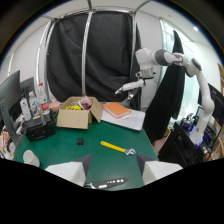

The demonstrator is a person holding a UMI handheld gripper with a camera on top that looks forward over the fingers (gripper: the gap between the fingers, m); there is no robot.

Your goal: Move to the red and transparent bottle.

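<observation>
The red and transparent bottle (42,101) stands at the far left of the green table (100,135), among other bottles behind a black case (40,128). It is small in the gripper view and its lower part is hidden by the case. My gripper (114,169) is open, with nothing between its two pale fingers (74,169). The bottle is far ahead of the fingers and well off to the left.
Two white bottles (29,106) stand beside the target. A cardboard box (75,116), an orange book (116,109), a yellow wrench (117,148), a small black block (79,141), a white cup (31,158) and a black tool (107,183) lie about. A white robot arm (170,57) reaches in behind.
</observation>
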